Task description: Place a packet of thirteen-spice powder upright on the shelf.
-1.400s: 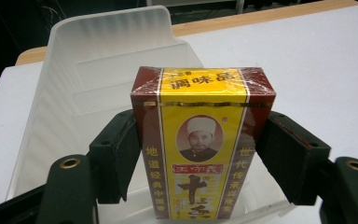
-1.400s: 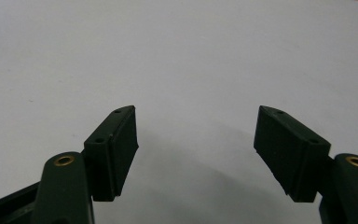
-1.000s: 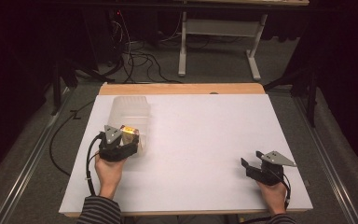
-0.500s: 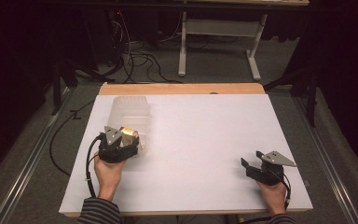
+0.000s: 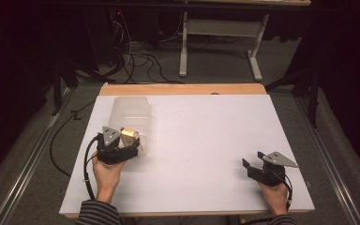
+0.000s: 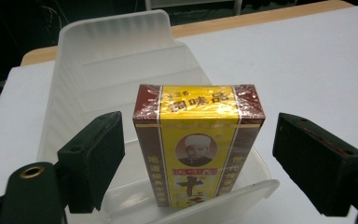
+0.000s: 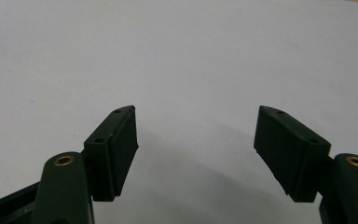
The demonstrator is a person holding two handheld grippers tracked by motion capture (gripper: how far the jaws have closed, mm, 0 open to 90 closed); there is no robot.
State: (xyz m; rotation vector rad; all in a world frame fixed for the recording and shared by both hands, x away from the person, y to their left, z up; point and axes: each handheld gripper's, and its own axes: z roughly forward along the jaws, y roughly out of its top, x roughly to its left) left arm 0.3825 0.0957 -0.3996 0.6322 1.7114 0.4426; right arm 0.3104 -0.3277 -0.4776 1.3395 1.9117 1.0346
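A maroon and yellow box (image 6: 198, 149) stands upright in the near end of a translucent plastic container (image 6: 116, 51). My left gripper (image 6: 205, 158) is open around it: the jaws have just been opening, and there is a gap between each pad and the box's sides. From above, the box (image 5: 129, 136) sits at the near end of the container (image 5: 131, 110), just ahead of my left gripper (image 5: 129, 147). At the near right of the table my right gripper (image 5: 251, 166) rests low. Its jaws (image 7: 196, 149) are open with nothing between them.
The white table top (image 5: 206, 140) has a wooden strip along its far edge (image 5: 183, 89). Cables lie on the dark floor behind it, near a table frame (image 5: 215, 47). A black cable trails from the left gripper off the table's left side.
The box shows a little more plainly in front of the left gripper than before. Both hands have stayed where they were.
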